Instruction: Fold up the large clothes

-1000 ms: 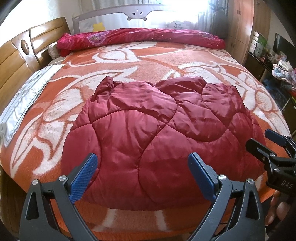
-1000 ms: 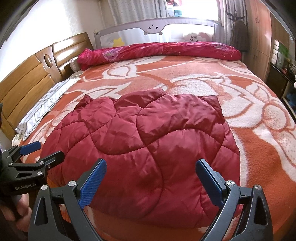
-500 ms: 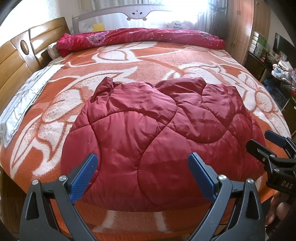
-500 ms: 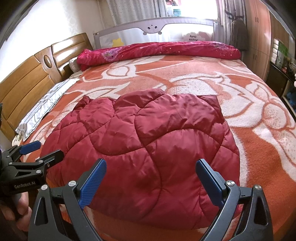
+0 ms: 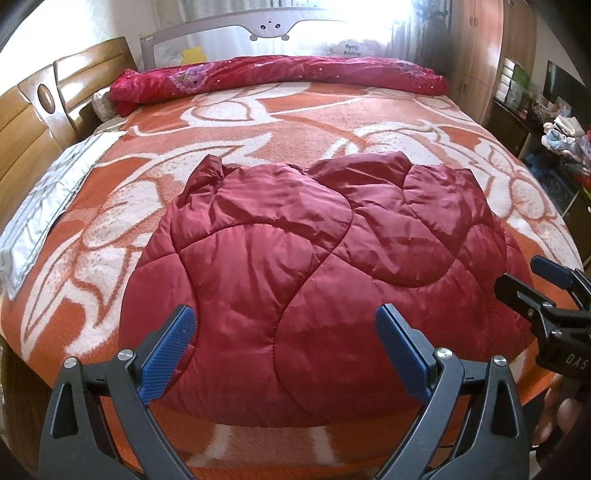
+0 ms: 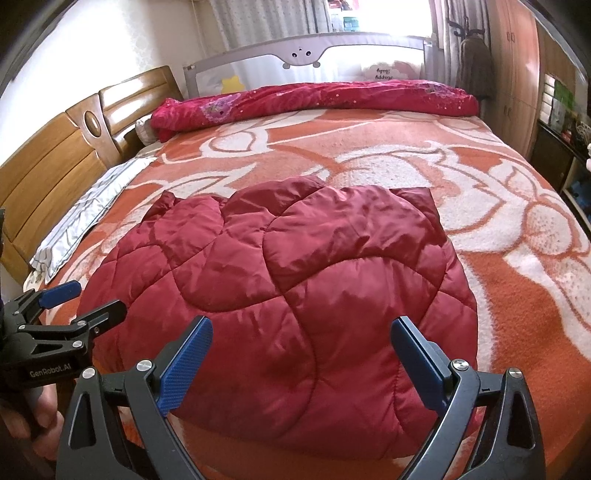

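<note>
Above the near edge of the bed: left gripper (image 5: pixel 284 350) and right gripper (image 6: pixel 303 362), side by side, level, jaws spread wide, holding nothing. Ahead of and between both sets of jaws: quilted red jacket (image 5: pixel 314 266), folded in a rounded bundle, untouched. Beneath it: orange-and-white floral blanket (image 5: pixel 295 122). Beyond: rolled red quilt (image 6: pixel 317 99), wooden headboard (image 6: pixel 55 155), bed rail (image 5: pixel 273 29).

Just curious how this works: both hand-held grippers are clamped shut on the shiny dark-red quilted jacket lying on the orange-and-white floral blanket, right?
Not quite. Both wrist views show the left hand-held gripper and right hand-held gripper open, gripping nothing. The shiny dark-red quilted jacket does lie on the orange-and-white floral blanket.
</note>
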A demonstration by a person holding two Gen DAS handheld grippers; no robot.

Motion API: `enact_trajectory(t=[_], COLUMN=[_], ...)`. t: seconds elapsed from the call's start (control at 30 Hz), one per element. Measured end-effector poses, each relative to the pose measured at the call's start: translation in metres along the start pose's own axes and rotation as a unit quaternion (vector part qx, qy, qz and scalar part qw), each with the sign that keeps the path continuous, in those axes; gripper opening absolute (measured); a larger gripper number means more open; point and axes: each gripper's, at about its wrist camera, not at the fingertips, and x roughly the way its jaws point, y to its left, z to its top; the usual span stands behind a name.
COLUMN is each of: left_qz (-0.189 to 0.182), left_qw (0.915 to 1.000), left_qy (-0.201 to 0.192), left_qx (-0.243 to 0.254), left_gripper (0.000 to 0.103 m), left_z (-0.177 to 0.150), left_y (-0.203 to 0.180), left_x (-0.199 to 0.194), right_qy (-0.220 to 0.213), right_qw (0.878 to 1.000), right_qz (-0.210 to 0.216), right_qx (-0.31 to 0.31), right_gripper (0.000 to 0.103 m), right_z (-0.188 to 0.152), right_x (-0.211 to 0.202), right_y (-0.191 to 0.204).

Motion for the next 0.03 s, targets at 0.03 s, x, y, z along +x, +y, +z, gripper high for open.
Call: enact_trajectory(t=[0.03], left_qz=[-0.003], left_qw=[1.0], left_qy=[0.003], left_qx=[-0.001], left_gripper=[0.099], left_z=[0.0004], left_y=[0.0003], left_x=[0.0008], right_qy=[0.0], right_qw=[1.0], right_qz=[0.0], right_qx=[0.0], right_gripper=[0.098], right_z=[0.0], right_x=[-0.0001], right_y=[0.0])
